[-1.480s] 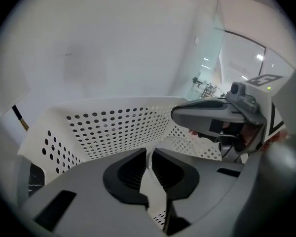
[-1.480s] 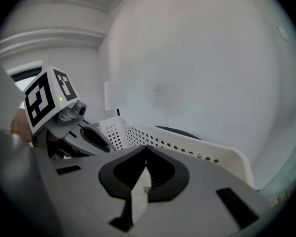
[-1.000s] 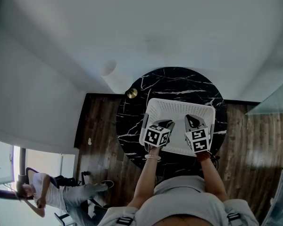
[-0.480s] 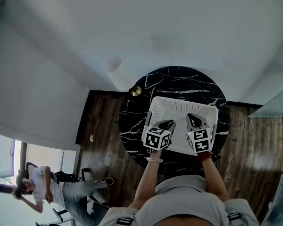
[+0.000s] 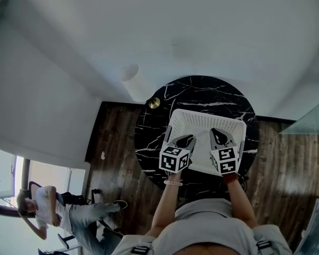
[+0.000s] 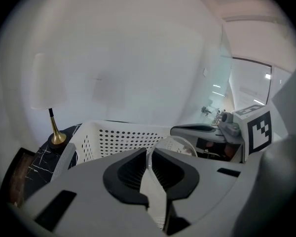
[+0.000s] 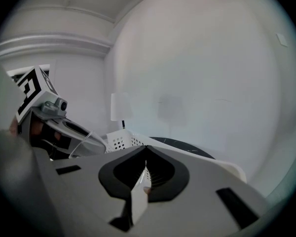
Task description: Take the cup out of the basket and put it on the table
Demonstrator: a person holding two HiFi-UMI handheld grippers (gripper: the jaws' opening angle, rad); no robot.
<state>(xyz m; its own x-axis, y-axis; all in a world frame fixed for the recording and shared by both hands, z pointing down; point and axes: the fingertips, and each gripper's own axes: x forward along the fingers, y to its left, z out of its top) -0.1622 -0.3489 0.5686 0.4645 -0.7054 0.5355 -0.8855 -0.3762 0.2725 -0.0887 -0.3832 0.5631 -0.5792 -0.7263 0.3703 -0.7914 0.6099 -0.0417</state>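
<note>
A clear plastic cup stands out over the white perforated basket, and my left gripper is shut on its thin wall. In the head view the left gripper hangs over the basket's near left part. My right gripper is at the basket's near right, shut on the white basket rim. In the right gripper view the cup shows at the left, under the left gripper. The basket rests on a round black marble table.
A lamp with a brass base and white shade stands at the table's far left edge. Dark wooden floor surrounds the table. A person is at the lower left, well away. White walls rise behind.
The left gripper has drawn slightly back and down toward me with the cup. The right gripper stays on the basket rim. The head view has shifted a little.
</note>
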